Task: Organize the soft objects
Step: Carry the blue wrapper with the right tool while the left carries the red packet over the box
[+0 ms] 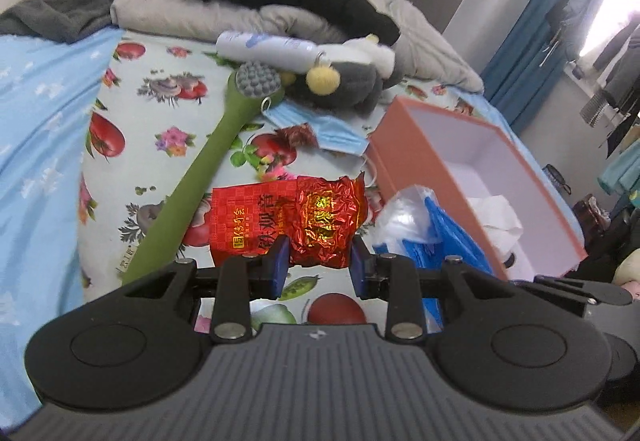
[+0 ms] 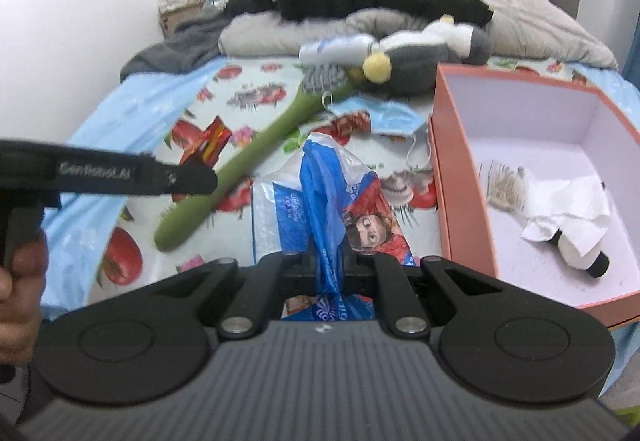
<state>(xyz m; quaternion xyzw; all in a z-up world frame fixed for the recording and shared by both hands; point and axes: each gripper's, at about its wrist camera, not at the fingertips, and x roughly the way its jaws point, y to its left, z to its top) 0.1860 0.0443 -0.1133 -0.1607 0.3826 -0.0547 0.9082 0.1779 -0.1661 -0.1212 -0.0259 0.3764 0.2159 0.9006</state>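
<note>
The left gripper (image 1: 318, 261) clamps a crinkled red tea packet (image 1: 316, 221), the right gripper (image 2: 330, 265) pinches a blue plastic bag (image 2: 324, 193) hiding its fingertips.

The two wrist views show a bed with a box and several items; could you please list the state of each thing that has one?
Salmon-pink cardboard box: open, lidless, holding crumpled white tissue.
Red foil tea packet: crumpled, pinched in left gripper.
Blue-and-white plastic bag: bunched, clamped by right gripper.
Green long-handled massage brush: lying flat.
Blue face mask: lying rumpled.
</note>
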